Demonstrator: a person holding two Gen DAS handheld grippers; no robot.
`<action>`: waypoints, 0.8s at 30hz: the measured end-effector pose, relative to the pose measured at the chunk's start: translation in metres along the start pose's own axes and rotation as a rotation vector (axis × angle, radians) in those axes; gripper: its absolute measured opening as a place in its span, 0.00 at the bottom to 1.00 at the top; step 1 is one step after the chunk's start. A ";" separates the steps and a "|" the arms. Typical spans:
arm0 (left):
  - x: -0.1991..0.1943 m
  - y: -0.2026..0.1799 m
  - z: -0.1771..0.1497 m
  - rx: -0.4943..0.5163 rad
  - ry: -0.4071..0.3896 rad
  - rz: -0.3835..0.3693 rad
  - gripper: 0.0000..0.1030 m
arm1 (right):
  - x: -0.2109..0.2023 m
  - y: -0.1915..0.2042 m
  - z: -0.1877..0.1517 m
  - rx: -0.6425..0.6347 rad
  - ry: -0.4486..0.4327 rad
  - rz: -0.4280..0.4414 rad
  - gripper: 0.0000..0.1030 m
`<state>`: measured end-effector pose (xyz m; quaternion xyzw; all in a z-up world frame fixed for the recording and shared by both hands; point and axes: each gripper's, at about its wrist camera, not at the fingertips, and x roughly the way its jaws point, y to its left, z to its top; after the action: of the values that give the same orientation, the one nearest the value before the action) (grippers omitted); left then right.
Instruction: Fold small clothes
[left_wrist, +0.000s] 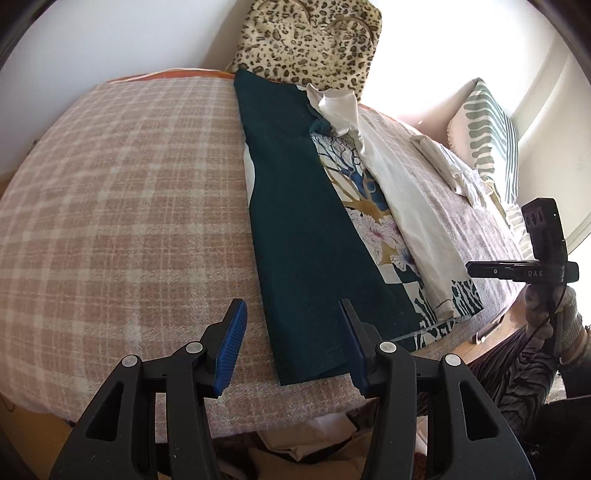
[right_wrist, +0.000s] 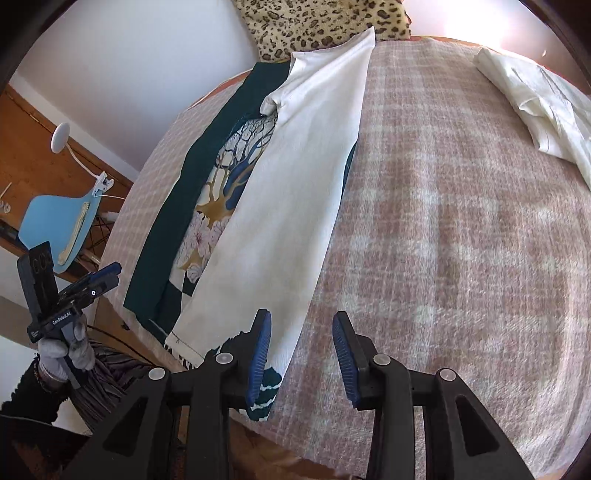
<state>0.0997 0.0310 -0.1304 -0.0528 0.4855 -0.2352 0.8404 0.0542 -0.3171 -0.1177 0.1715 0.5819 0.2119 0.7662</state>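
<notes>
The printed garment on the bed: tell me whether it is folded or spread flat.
Partly folded. On the printed garment, the dark green side and the white side are turned in lengthwise, leaving a strip of print between them.

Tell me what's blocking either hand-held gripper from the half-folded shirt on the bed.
Nothing visible. The left hand-held gripper is open over the shirt's dark green edge; the right hand-held gripper is open at its white side, with only plaid blanket around.

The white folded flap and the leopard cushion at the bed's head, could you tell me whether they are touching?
Cannot tell: in the right wrist view the white flap tip overlaps the leopard cushion, showing neither contact nor gap.
</notes>
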 end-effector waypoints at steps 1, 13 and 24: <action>0.002 0.002 -0.004 -0.009 0.015 -0.007 0.47 | 0.002 0.001 -0.006 0.003 0.007 0.009 0.36; -0.007 0.004 0.024 0.010 -0.046 0.040 0.47 | 0.004 0.012 -0.027 -0.059 -0.012 -0.083 0.00; 0.013 0.012 0.005 -0.038 0.072 0.000 0.49 | -0.005 -0.006 -0.045 0.048 -0.021 0.095 0.30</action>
<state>0.1134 0.0353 -0.1416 -0.0604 0.5197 -0.2277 0.8212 0.0109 -0.3246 -0.1286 0.2195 0.5698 0.2322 0.7571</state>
